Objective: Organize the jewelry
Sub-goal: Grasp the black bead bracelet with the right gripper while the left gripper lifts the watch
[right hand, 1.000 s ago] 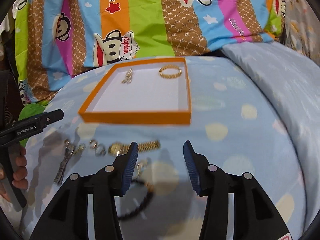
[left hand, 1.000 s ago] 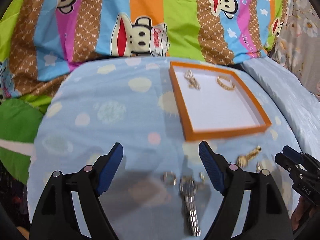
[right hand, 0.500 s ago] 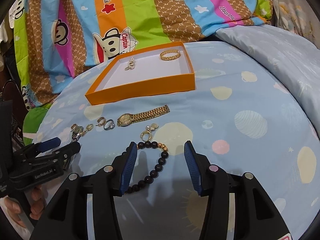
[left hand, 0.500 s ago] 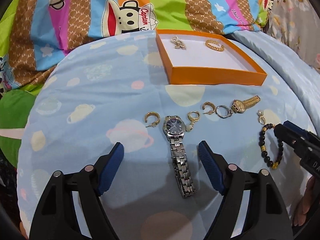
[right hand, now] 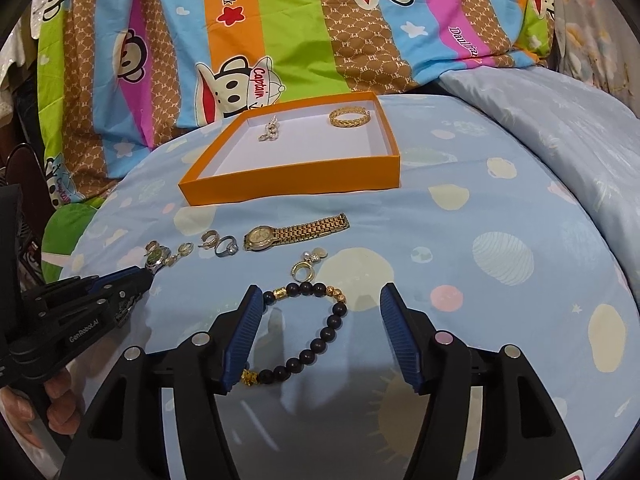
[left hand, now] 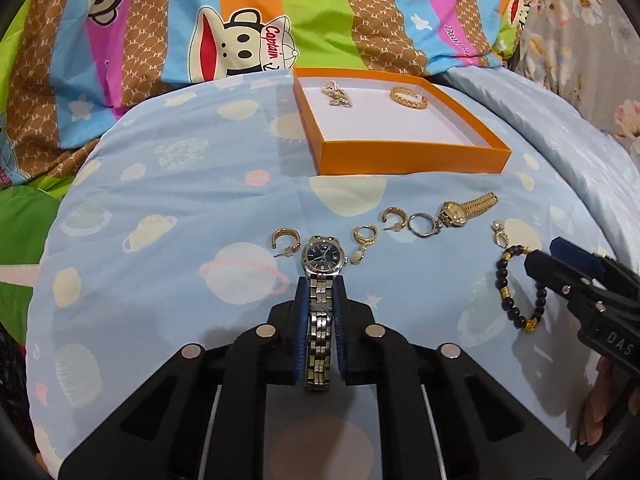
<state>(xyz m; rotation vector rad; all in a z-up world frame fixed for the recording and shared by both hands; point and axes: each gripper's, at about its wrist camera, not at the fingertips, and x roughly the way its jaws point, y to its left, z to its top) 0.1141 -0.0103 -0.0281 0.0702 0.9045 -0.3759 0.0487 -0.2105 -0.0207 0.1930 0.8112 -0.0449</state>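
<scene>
My left gripper is shut on the band of a silver watch with a dark dial, lying on the blue bedsheet. My right gripper is open, its fingers on either side of a black bead bracelet that lies on the sheet. An orange tray with a white floor holds a gold bangle and a pearl piece. The tray shows in the right wrist view too. A gold watch, rings and earrings lie in a row in front of it.
Gold hoop earrings, a silver ring and a drop earring lie near the silver watch. A striped cartoon quilt rises behind the tray. A pale blue pillow lies to the right.
My left gripper moved forward and shut on the silver watch's band. My right gripper moved forward, so its open fingers now flank the bead bracelet.
</scene>
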